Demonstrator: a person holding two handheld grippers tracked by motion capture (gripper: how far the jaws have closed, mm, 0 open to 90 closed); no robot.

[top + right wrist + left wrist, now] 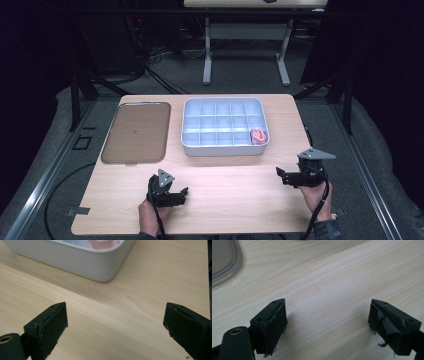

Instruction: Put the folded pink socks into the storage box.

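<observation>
Resting low over the tabletop (225,200), the left hand-held gripper (176,196) is seen with jaws apart and empty, as is the right hand-held gripper (281,176). Farther off, the pink item (258,135) lies in the compartment tray's (225,149) near right corner compartment; a squarely aligned approach from above is advised.

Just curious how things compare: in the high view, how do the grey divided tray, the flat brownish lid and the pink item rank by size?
1. Grey divided plastic tray, largest.
2. Flat translucent brownish lid, smaller in outline; it lies at a similar distance, so the ranking seems fair.
3. Small pink item in the tray's near right compartment, clearly smallest.
</observation>
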